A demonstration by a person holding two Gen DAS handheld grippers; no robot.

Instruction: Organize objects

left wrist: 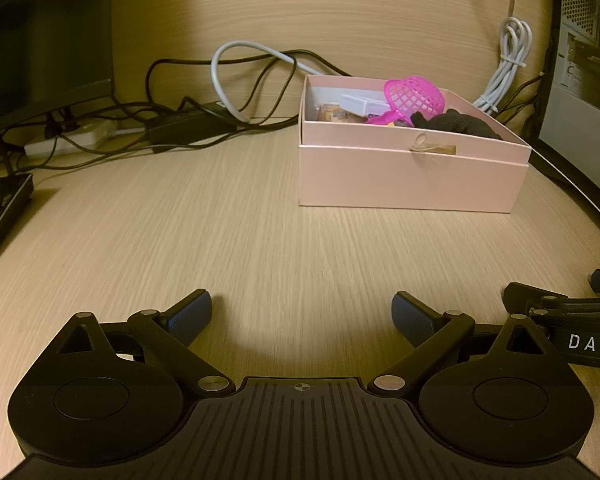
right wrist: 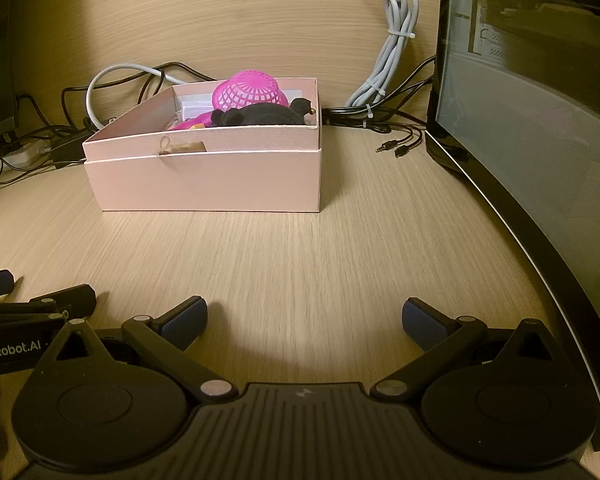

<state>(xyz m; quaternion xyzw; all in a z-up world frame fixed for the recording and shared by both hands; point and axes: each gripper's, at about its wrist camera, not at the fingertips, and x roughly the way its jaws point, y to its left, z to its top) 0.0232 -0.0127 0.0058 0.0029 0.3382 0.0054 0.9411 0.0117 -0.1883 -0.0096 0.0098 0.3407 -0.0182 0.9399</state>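
Honestly, looked done; everything sat in the pink box (left wrist: 412,176) ahead of my left gripper (left wrist: 302,312) and right gripper (right wrist: 305,318); both spread, empty.

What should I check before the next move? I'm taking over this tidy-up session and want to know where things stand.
1. Left gripper empty and open: ok, fingers spread, nothing between them.
2. Right gripper empty and open: ok, same.
3. Pink box open and reachable: ok, no lid on it, bare desk between it and both grippers.
4. Items inside the box: ok, the pink mesh basket and black plush sit inside, the basket poking above the rim.
5. Loose objects left on the desk to sort: cannot tell, none in view in front, only cables behind the box.
6. Grippers clear of each other: ok, side by side, apart.
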